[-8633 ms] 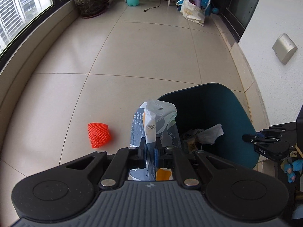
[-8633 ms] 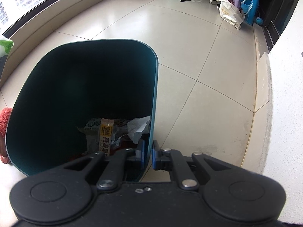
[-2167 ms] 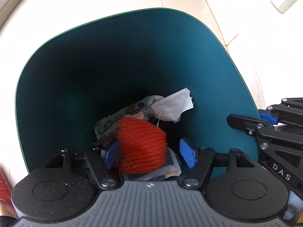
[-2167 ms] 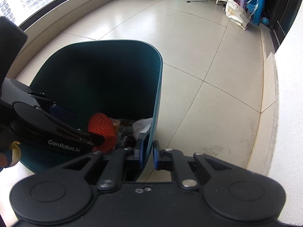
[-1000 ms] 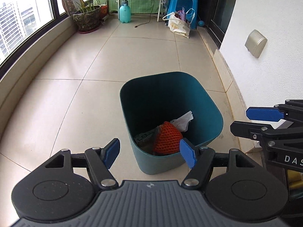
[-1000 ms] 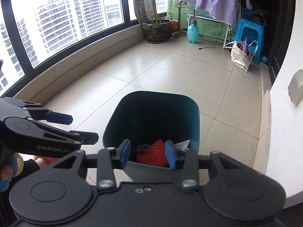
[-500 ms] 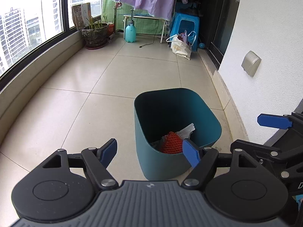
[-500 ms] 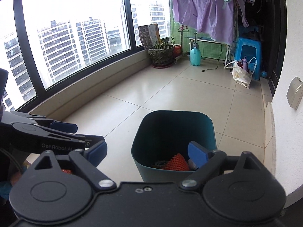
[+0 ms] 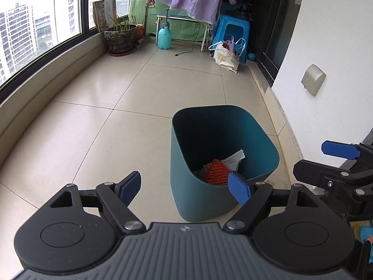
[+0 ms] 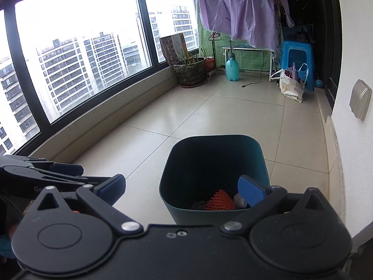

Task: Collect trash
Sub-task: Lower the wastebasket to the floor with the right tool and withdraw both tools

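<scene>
Claws number two, my left claw (image 9: 185, 185) and right claw (image 10: 181, 187) both spread apart and empty, over one teal bin (image 9: 186, 163) holding one orange foam net (image 9: 215, 172) on the balcony's tiled floor (image 9: 105, 116).

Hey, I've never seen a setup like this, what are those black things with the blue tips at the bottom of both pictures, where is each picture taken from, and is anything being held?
Those are two hand-held grippers, one in each of a person's hands; there is no robot arm. Each carries a wide-angle camera looking forward along its own two fingers, so each picture shows its own gripper at the bottom. One picture comes from the left gripper, the other from the right gripper. Each also catches the other gripper at its edge.

Ahead on the tiled floor stands a teal bin. Inside lie an orange foam net and a white tissue, plus other scraps too hidden to name.

Nothing is held: both pairs of jaws stand wide open and empty.
</scene>
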Motion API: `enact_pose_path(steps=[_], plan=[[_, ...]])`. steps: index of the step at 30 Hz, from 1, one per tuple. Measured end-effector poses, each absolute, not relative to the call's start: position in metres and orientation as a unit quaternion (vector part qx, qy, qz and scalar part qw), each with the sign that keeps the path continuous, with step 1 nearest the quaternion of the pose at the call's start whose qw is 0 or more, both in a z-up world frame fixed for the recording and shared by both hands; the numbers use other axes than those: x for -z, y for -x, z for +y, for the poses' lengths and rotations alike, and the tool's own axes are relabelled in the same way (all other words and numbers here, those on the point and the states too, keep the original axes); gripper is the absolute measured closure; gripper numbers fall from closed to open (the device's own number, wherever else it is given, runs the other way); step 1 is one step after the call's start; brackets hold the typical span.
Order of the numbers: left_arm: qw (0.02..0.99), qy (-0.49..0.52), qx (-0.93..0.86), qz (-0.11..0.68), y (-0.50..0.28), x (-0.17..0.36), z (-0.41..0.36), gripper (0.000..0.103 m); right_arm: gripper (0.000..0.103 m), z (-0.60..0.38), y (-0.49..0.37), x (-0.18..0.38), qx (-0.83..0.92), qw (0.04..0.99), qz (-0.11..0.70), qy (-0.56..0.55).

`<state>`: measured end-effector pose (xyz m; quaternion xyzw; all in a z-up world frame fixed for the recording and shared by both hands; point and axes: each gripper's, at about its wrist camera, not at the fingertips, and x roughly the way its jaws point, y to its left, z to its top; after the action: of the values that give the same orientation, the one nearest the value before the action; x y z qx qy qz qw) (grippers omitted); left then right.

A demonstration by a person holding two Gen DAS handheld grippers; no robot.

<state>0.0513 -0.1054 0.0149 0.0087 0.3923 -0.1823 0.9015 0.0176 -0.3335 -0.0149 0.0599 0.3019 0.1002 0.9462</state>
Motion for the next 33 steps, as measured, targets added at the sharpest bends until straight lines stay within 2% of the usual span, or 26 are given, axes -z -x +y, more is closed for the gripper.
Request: enact_pose_path(steps=[33], plan=[[0.912, -0.007, 0.153, 0.381, -0.05, -0.014, -0.121, 0.021, 0.0, -0.331, -0.018, 0.024, -0.076, 0.942, 0.319, -0.073]])
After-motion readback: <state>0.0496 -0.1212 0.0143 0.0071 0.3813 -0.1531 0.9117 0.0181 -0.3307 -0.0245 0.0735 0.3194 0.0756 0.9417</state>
